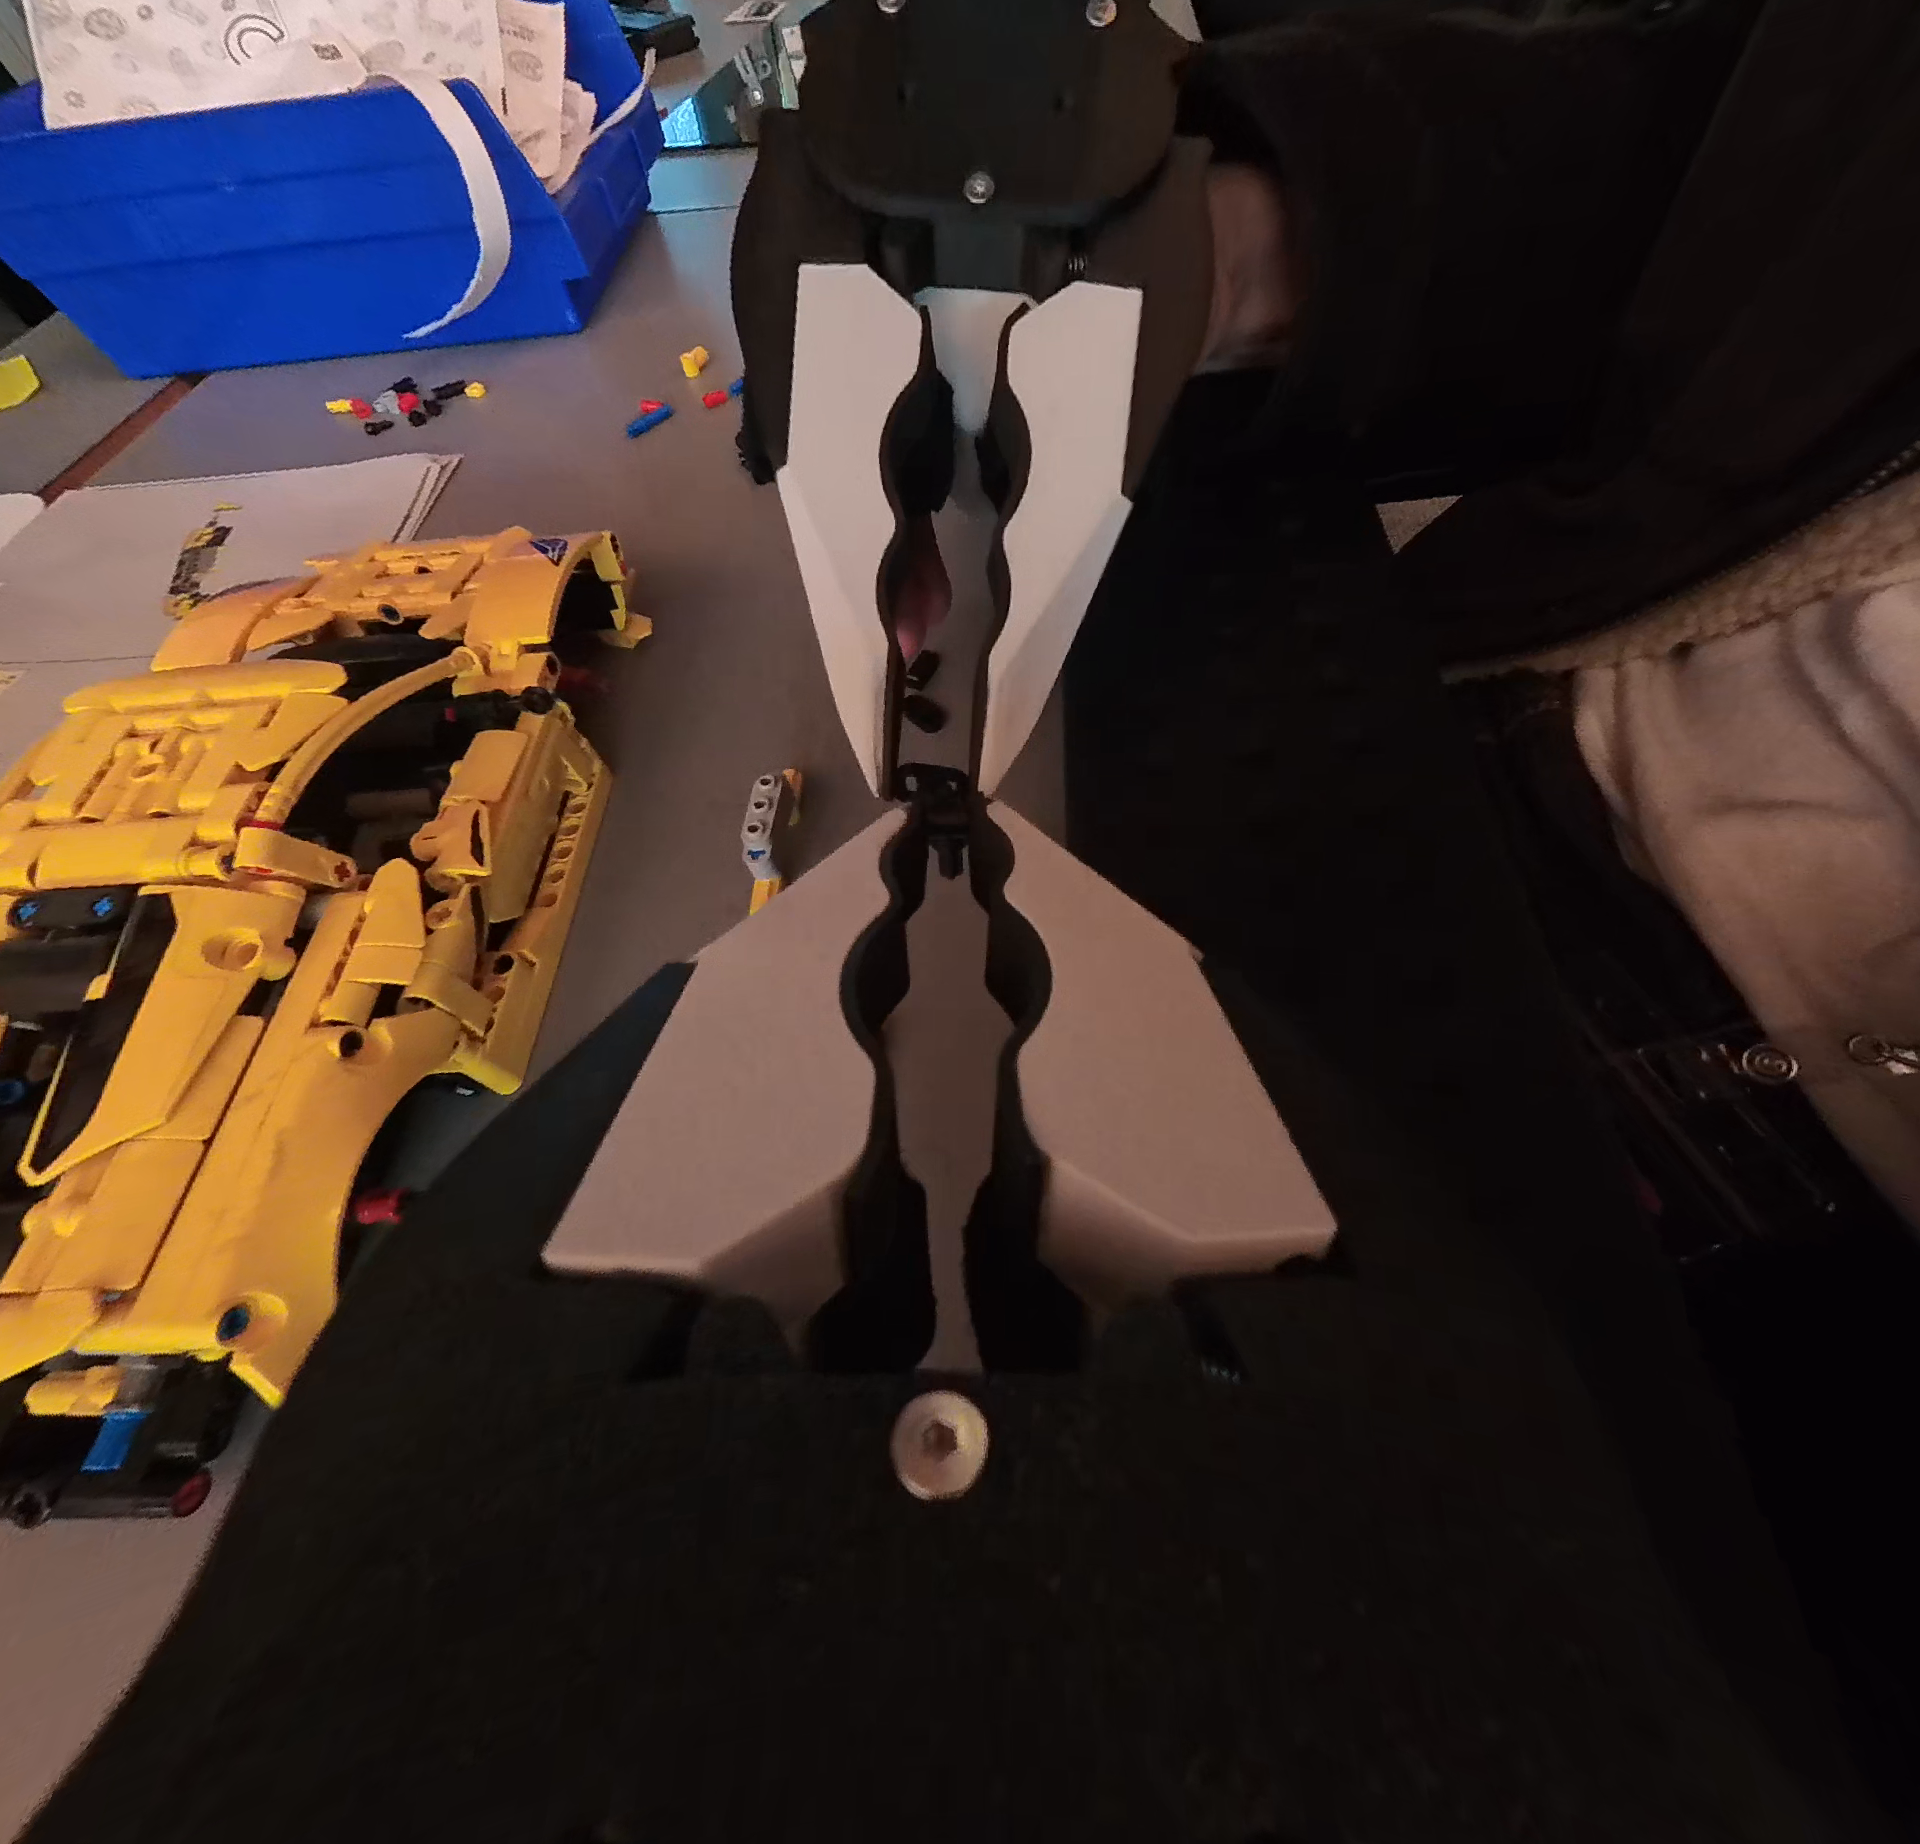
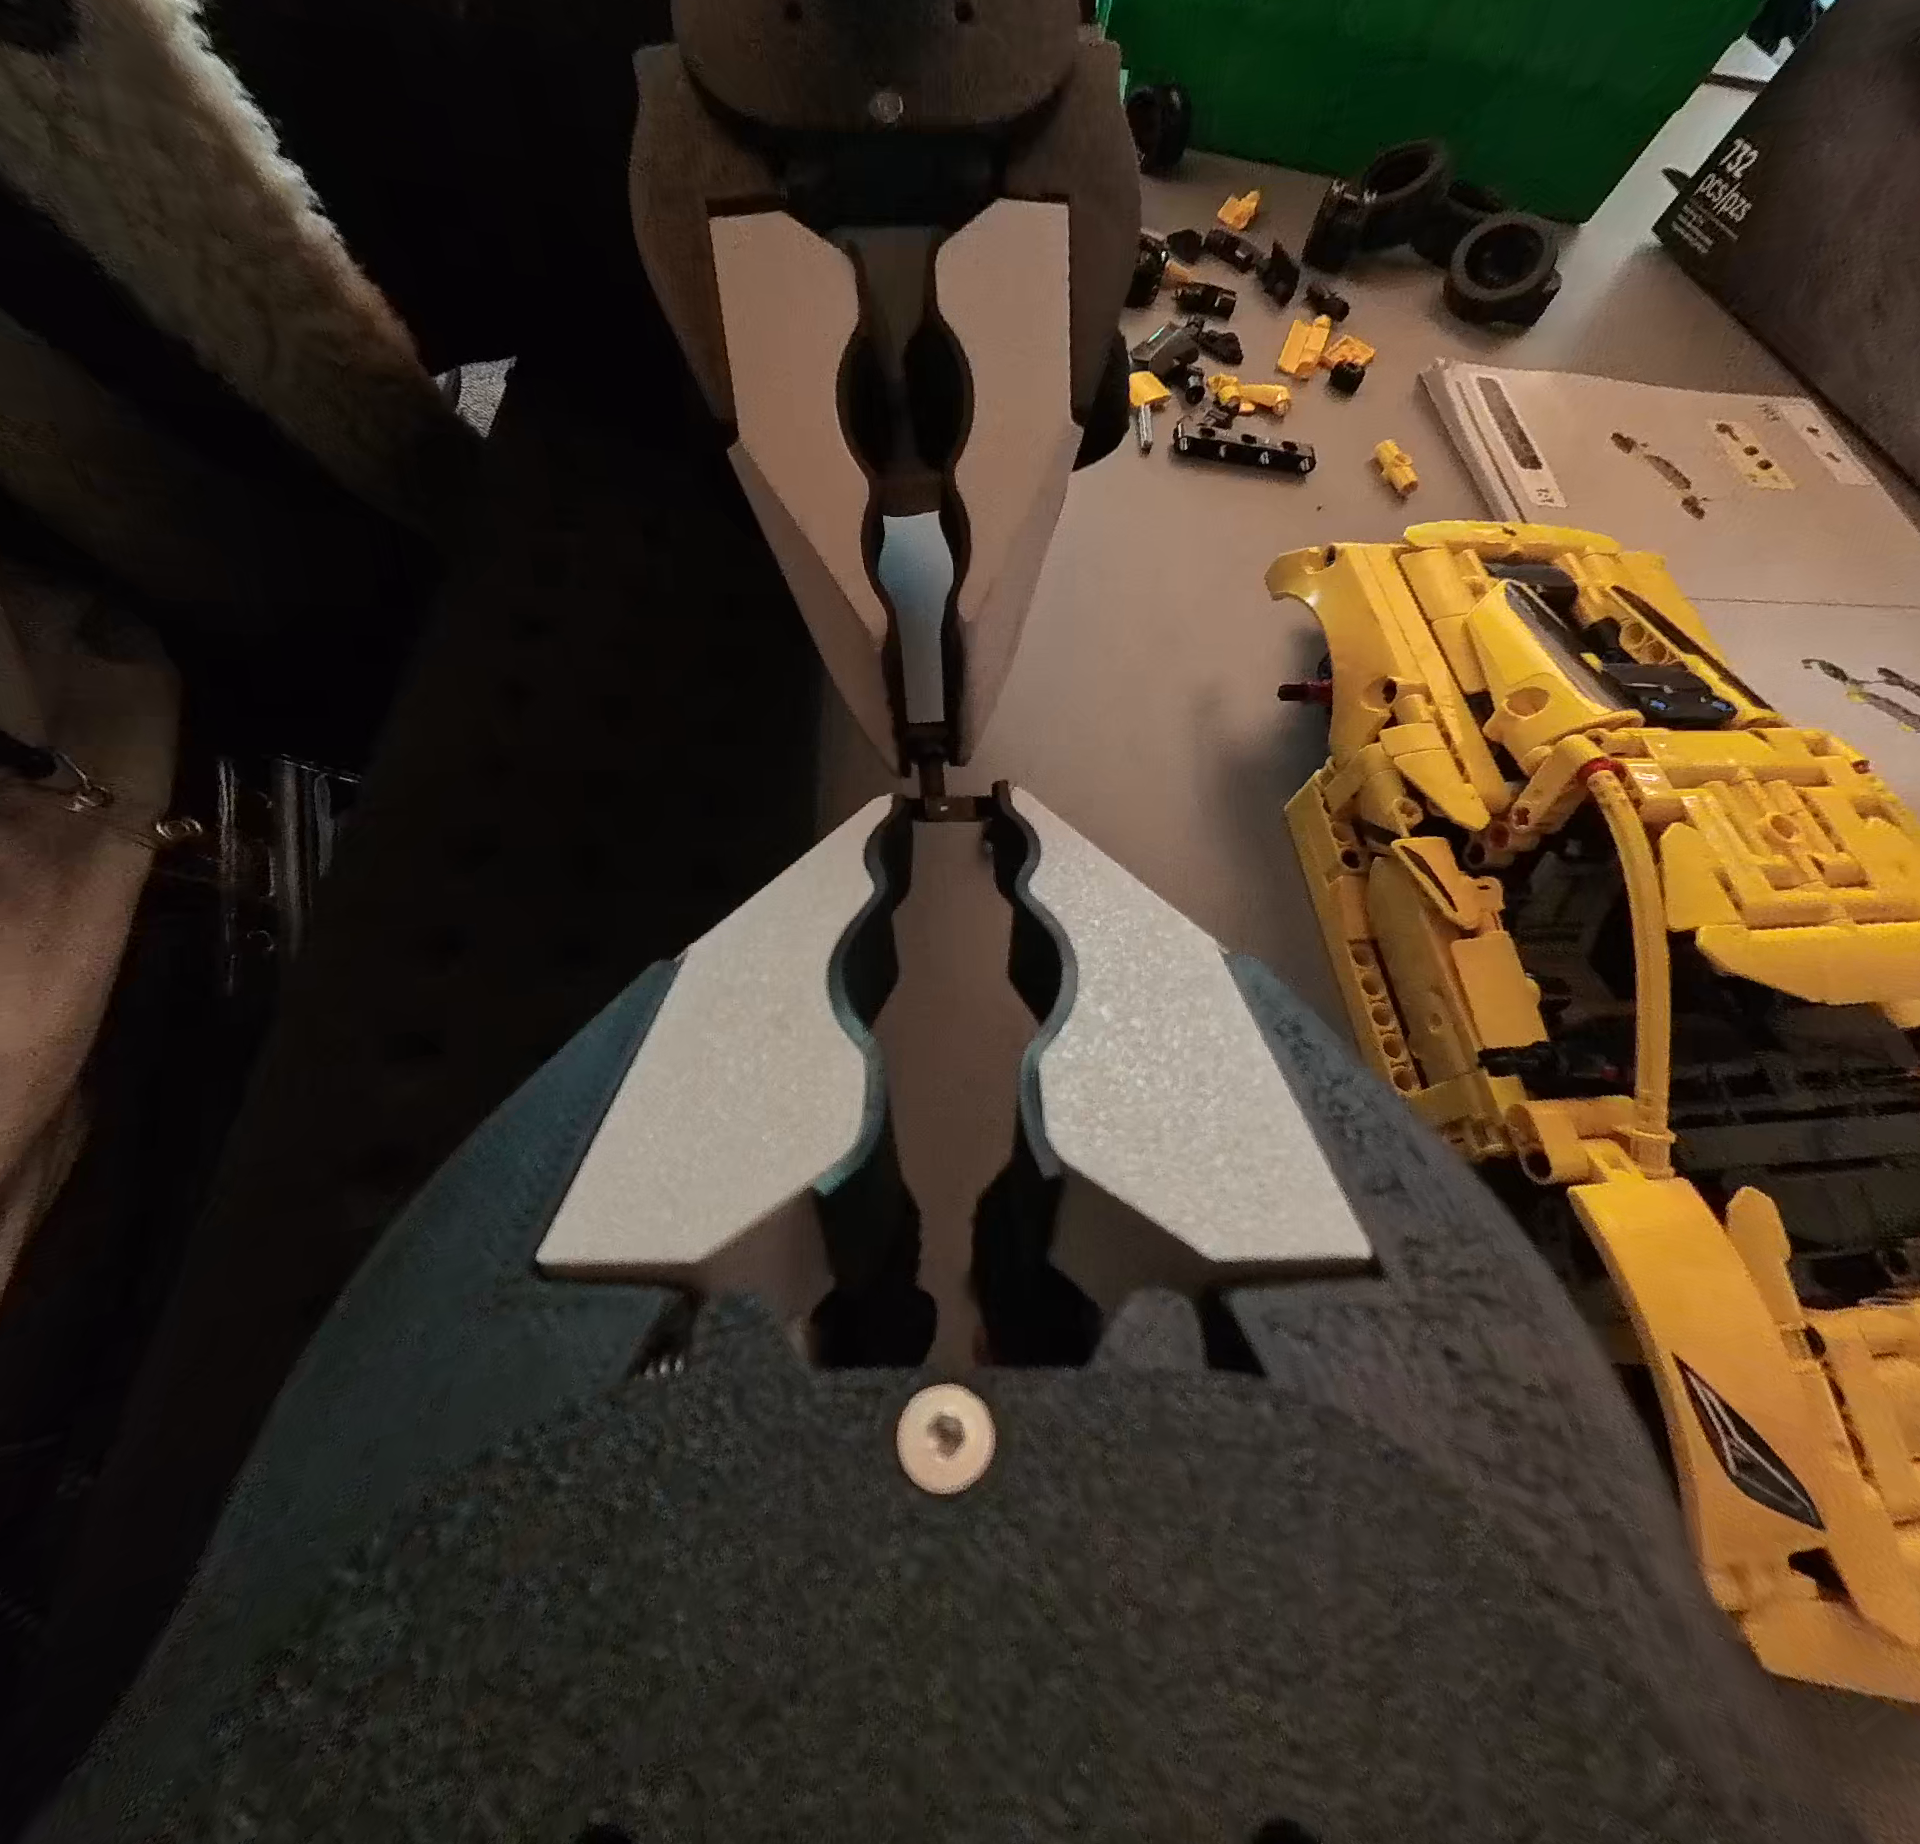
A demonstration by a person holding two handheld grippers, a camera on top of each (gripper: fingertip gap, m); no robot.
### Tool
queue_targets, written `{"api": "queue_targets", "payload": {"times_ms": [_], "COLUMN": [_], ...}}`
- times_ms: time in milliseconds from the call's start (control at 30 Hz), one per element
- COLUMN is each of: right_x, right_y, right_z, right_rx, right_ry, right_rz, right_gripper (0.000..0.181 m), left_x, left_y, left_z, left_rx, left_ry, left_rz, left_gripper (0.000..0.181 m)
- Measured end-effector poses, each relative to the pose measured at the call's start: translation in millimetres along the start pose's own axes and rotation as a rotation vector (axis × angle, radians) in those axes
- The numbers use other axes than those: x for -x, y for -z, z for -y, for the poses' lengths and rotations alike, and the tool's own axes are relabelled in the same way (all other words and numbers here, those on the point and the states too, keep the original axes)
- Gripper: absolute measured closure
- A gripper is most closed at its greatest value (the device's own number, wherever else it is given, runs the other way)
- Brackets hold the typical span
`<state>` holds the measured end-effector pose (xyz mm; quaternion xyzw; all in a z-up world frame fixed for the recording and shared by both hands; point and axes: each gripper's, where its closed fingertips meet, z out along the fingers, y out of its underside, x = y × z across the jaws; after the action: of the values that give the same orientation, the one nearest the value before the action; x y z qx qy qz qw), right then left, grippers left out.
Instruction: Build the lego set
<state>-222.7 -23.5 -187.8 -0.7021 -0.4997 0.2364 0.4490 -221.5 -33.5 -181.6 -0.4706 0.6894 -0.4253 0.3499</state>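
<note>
Yellow car model (image 1: 281, 963) lies flat on the worktop (image 1: 675, 651), long axis running away from the viewer, wheels off. Just right of it, left gripper (image 1: 940, 838) and right gripper (image 2: 940, 802) meet tip to tip, each clamped on a small black piece (image 1: 938, 792).

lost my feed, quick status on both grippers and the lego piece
Left gripper and right gripper tip to tip, each shut on a small black piece. Yellow car beside them on table. Nothing blocking.

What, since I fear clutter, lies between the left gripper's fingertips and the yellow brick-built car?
Left wrist view: a small grey-and-yellow lego piece lies on the table between the left gripper, shut on a black pin, and the yellow car.
</note>
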Motion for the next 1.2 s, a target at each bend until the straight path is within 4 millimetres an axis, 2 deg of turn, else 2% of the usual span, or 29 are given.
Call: {"api": "queue_targets", "payload": {"times_ms": [233, 333, 567, 800, 1100, 1200], "right_x": [1.5, 2.8, -1.7, 1.7, -5.3, -8.3], "right_y": [-4.0, -8.2, -11.0, -16.3, -13.0, -7.5], "right_z": [-6.7, -15.0, -23.4, -34.2, -29.4, -25.4], "right_rx": [0.05, 0.105, 0.147, 0.215, 0.177, 0.133], "right_ry": [0.03, 0.055, -0.013, 0.025, 0.051, 0.003], "right_rz": [-0.017, -0.024, -0.027, -0.027, -0.077, -0.088], "right_gripper": [0.167, 0.167, 0.167, 0.167, 0.167, 0.167], "left_x": [-1.4, -2.5, 2.0, -1.1, 5.5, 11.8], "left_y": [-3.2, -7.0, -12.4, -19.1, -15.6, -12.2], "left_z": [-7.2, -15.1, -22.3, -31.8, -27.2, -31.9], "left_rx": [0.045, 0.094, 0.157, 0.22, 0.191, 0.209], "left_ry": [0.031, 0.01, -0.089, -0.116, -0.109, -0.096], "left_rz": [-0.017, -0.013, 0.054, 0.048, 0.086, 0.111], "left_gripper": [0.174, 0.174, 0.175, 0.174, 0.175, 0.174]}}
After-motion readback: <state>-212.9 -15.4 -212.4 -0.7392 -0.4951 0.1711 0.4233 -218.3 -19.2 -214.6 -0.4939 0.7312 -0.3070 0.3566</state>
